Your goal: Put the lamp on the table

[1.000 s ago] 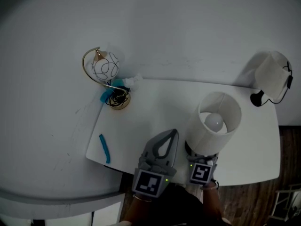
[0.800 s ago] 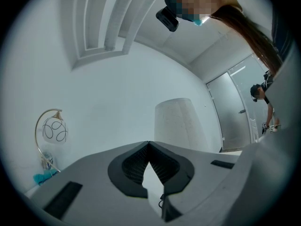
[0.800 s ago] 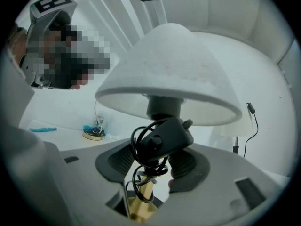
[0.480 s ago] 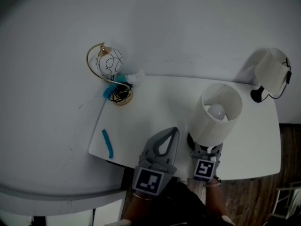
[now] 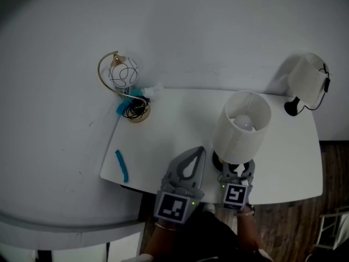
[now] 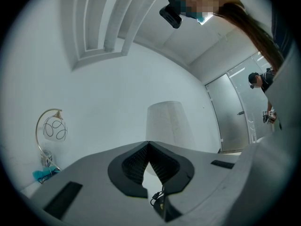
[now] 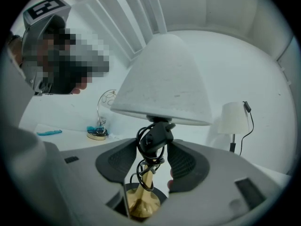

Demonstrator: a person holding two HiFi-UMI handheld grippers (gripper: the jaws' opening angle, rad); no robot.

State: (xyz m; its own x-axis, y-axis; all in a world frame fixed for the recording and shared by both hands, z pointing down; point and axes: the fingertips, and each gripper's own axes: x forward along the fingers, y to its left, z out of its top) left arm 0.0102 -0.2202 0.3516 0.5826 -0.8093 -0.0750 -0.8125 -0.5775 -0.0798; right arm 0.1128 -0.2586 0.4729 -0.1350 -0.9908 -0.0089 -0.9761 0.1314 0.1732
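The lamp (image 5: 242,129) has a white drum shade, a brass stem and a black cord wound round the stem. It stands upright on the white table (image 5: 169,138), near the front edge. My right gripper (image 5: 238,168) is open, one jaw on each side of the lamp's foot. In the right gripper view the corded stem (image 7: 151,147) stands between the spread pads, under the shade (image 7: 162,79). My left gripper (image 5: 197,154) is shut and empty, just left of the lamp; its view has the shade (image 6: 164,121) beyond the closed tips (image 6: 149,144).
A gold arc lamp with a wire globe (image 5: 122,76) stands at the table's back left corner, with blue scraps at its base. A blue strip (image 5: 121,166) lies near the front left edge. A small white lamp (image 5: 305,83) stands at the back right. Wooden floor (image 5: 327,190) lies right of the table.
The lamp has shifted a little to the left and now rests on the table. The right gripper's jaws have spread apart from the stem. The left gripper stayed shut.
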